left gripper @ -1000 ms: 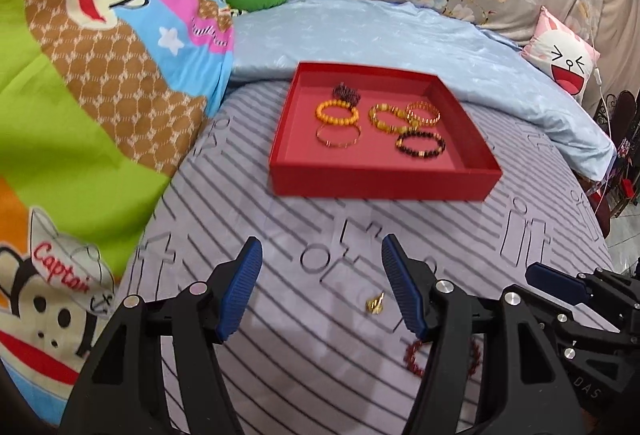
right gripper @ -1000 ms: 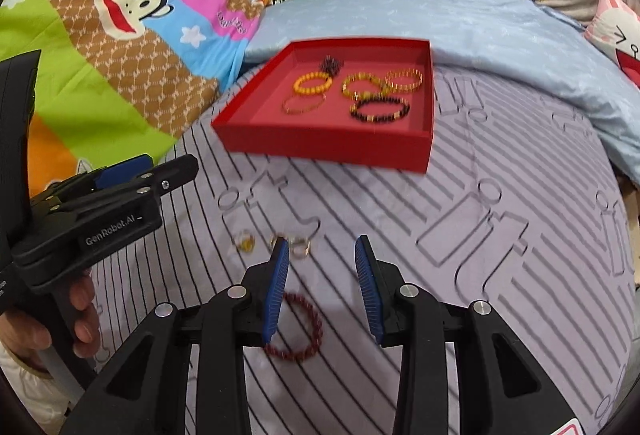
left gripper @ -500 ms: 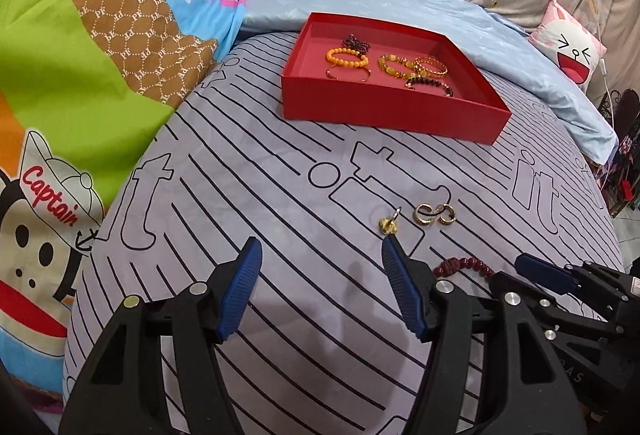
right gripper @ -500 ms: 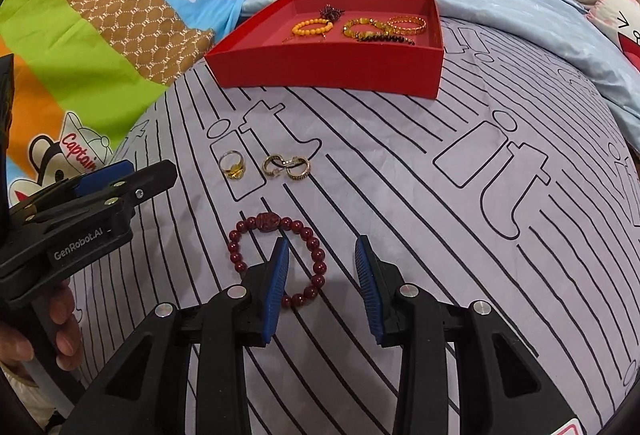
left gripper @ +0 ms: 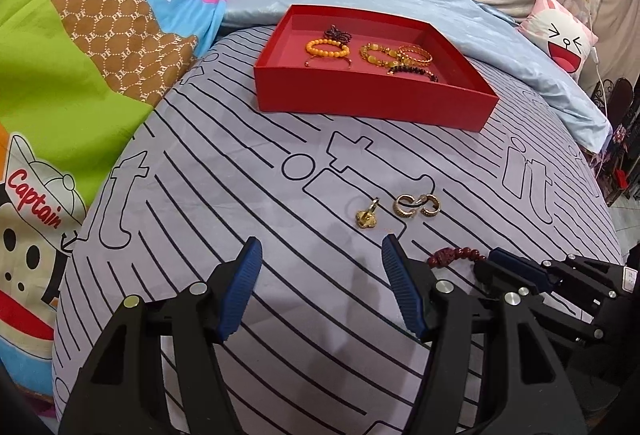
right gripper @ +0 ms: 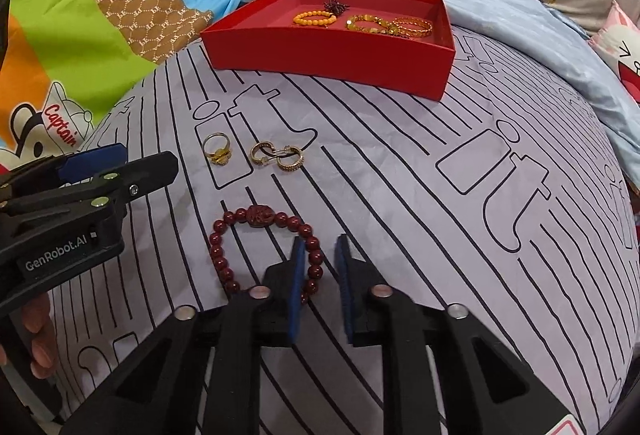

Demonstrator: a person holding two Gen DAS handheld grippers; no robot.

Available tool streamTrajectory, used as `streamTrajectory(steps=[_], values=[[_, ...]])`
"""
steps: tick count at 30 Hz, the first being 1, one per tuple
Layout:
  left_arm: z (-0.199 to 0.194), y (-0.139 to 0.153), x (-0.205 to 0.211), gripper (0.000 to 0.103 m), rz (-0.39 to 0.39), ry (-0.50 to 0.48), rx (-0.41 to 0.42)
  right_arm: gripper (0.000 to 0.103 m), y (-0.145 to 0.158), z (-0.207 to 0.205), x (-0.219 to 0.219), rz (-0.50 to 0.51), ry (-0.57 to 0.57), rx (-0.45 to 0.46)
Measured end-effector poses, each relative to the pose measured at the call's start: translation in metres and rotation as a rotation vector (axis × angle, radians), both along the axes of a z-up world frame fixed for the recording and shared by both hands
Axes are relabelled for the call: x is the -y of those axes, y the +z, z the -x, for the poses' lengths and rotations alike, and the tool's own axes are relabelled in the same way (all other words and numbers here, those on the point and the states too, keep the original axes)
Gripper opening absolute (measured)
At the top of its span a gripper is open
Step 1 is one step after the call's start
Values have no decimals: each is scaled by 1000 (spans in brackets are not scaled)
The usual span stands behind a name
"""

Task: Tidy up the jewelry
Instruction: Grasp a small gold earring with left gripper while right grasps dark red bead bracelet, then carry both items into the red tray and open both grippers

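The right tool (right gripper: pixel 318 267) has just been closing its jaws, with the right side of the dark red bead bracelet (right gripper: pixel 256 235) between them; whether the pads press it cannot be told. The left tool (left gripper: pixel 320 287) hangs released over the striped bed cover (left gripper: pixel 240 175). Beyond lie a gold ring (right gripper: pixel 218 151), hoop earrings (right gripper: pixel 278 156) and the red tray (right gripper: pixel 328 55) of bracelets.

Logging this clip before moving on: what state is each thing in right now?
left gripper: open, empty.
red bracelet: flat on bedspread.
right gripper: jaws just closing around red bracelet, not yet pinching.
gold ring: loose on bedspread.
earrings: on bedspread, touching each other.
red tray: open, bracelets inside.
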State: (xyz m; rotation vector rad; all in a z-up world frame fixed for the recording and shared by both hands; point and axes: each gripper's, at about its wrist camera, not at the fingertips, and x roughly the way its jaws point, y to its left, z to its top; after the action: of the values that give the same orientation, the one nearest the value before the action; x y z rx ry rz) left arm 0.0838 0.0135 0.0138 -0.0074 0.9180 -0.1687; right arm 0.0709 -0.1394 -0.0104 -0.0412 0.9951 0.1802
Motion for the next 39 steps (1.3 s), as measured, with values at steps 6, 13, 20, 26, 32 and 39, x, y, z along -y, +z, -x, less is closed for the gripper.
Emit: streamTrajectory(steps=[6,13,20,26,32,39], values=[[-7,-2,9,59,15,-25,5,8,1,0,12,-36,-35,-22],[-23,-10,10,50,56,-34,-14,8,0,0,17,-78,-51,-35],[-32,-16,12,25,76,-43,-37,8,1,-2,17,-86,-58,-39],[-34,-19,15,6,89,-66,-58,8,1,-2,19,-102,-62,-46],[-33,-13,14,3,99,-73,-50,8,12,0,23,-128,-68,-36],[-33,11,11,3,104,-85,-30,8,55,-5,25,-150,-58,44]])
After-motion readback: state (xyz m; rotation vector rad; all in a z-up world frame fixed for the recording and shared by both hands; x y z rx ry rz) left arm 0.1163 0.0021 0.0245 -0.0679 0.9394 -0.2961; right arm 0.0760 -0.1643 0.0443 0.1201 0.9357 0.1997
